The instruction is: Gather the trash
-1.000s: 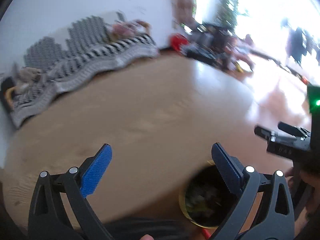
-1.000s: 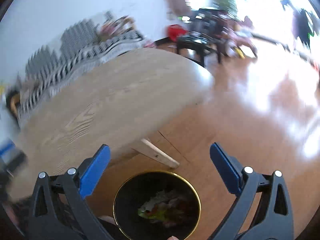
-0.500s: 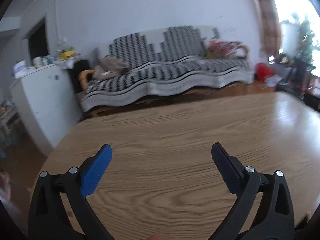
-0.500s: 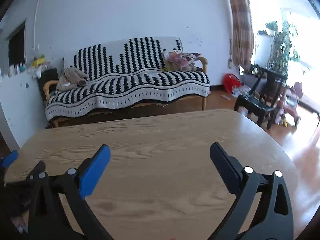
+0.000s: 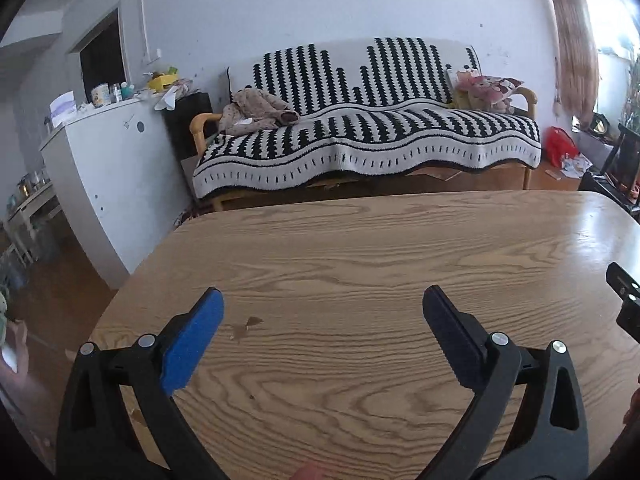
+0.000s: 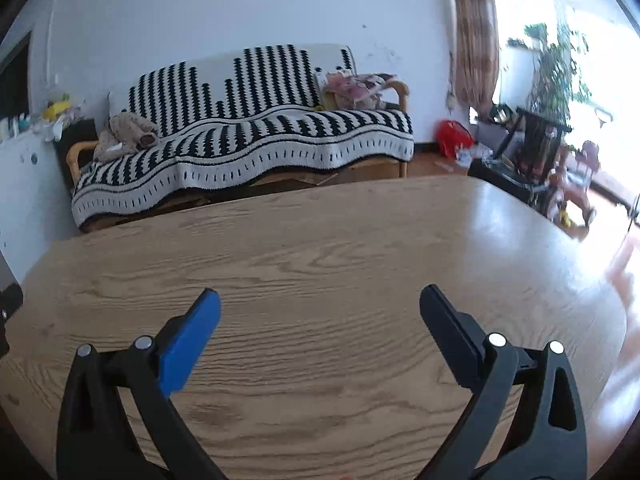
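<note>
At the far left of the room stands a white cabinet (image 5: pixel 100 184) with small bottles and papers on top. To the right of it, behind the table, is a sofa under a black-and-white striped knitted cover (image 5: pixel 368 136), with a beige bundle of cloth (image 5: pixel 260 114) at its left end and a pink printed cushion (image 5: pixel 486 88) at its right end.

The left gripper (image 5: pixel 322 320) hangs over the near left part of the oval light-wood table (image 5: pixel 380 248). Its blue-padded fingers stand wide apart and hold nothing. Only a small pale stain (image 5: pixel 246 326) is on the wood near it. The right gripper (image 6: pixel 320 322) hangs over the near middle of the same table, also spread apart and empty.

No trash is visible on the table top in either view, and no bin is in view. The only loose litter I can see lies far right on the floor: a red plastic bag (image 6: pixel 454 136) with scraps of paper (image 6: pixel 472 156) beside it, past the right end of the sofa.

My judgement is that the step in hand is searching for the next piece, or the table part is finished. The next move probably calls for turning the cameras to find remaining trash and going towards it with the fingers kept apart.
</note>
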### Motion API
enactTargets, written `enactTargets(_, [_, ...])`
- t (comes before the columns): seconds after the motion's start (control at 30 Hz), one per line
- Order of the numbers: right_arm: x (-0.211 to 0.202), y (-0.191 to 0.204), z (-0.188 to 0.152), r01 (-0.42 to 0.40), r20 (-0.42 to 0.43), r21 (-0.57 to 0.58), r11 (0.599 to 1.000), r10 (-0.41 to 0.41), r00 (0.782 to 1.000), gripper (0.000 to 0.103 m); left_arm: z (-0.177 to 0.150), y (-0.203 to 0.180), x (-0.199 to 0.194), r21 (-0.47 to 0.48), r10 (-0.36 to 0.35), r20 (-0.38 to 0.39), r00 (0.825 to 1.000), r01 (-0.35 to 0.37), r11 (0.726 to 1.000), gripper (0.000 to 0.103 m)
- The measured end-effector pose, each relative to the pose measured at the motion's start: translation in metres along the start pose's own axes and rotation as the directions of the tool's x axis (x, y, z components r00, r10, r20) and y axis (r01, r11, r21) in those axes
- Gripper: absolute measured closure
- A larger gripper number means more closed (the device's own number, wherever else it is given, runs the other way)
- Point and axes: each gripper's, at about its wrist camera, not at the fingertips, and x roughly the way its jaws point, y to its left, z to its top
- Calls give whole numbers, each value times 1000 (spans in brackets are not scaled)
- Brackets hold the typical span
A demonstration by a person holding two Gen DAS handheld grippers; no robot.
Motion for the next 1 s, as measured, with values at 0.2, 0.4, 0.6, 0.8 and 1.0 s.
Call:
enactTargets(0.2, [-10, -10, -9, -4, -10, -37, 999, 3, 1000, 7, -9, -11, -2, 26, -51, -31, 998, 52, 998, 6])
enactTargets(0.4, [-10, -11, -12, -21, -34, -40, 999, 20, 999, 7, -14, -19, 1, 12, -102, -52, 993, 102, 995, 6])
enactTargets(0.6, [-10, -14, -13, -23, -46, -39, 999, 21, 999, 7, -15, -26, 6, 19, -106, -71, 992, 108, 994, 6])
enactTargets(0.8, [-11, -15, -13, -22, -49, -37, 999, 20, 999, 7, -15, -26, 6, 22, -108, -67, 992, 109, 994, 6])
enactTargets(1.0, [-10, -17, -15, -20, -53, -38, 999, 18, 998, 7, -16, -22, 8, 10, -108, -82, 991, 109, 994, 6])
